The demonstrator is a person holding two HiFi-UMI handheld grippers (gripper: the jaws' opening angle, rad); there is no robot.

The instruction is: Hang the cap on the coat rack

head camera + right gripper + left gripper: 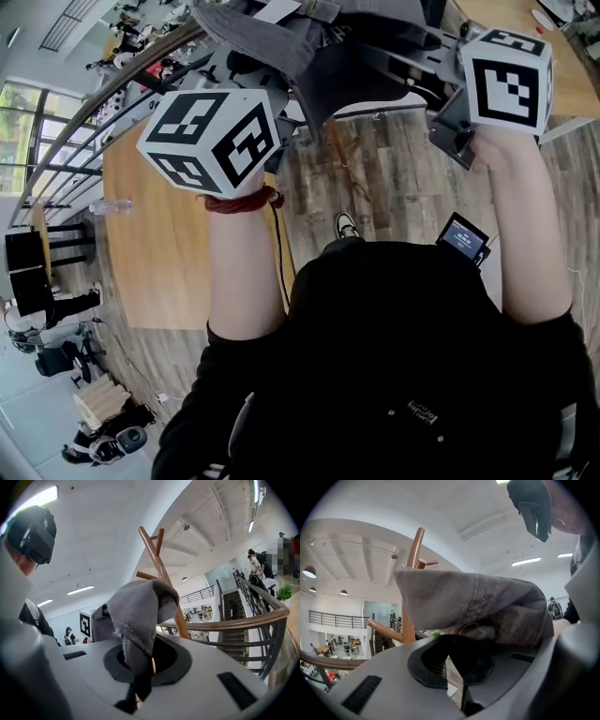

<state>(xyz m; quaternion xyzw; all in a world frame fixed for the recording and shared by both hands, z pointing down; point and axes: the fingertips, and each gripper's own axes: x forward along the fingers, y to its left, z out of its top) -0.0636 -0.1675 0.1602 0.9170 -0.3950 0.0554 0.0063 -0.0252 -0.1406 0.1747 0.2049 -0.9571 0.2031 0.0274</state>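
Note:
I hold the grey cap [281,42] up high between both grippers, above the left marker cube [211,141] and the right marker cube [506,80]. In the left gripper view the cap [478,606] bulges over my left gripper [461,656], whose jaws pinch its lower edge. Behind it rises the wooden coat rack [414,550], with a short peg near its top. My right gripper [138,667] is shut on a fold of the cap [140,606]. The coat rack [161,573] stands just behind that fold, apart from it, its pegs bare.
A curved wooden handrail with metal bars [243,620] runs to the right of the rack. Below me are the wood floor [394,178], a light wooden table [150,262] with a plastic bottle [111,206], and a small lit screen [464,236] near my right arm.

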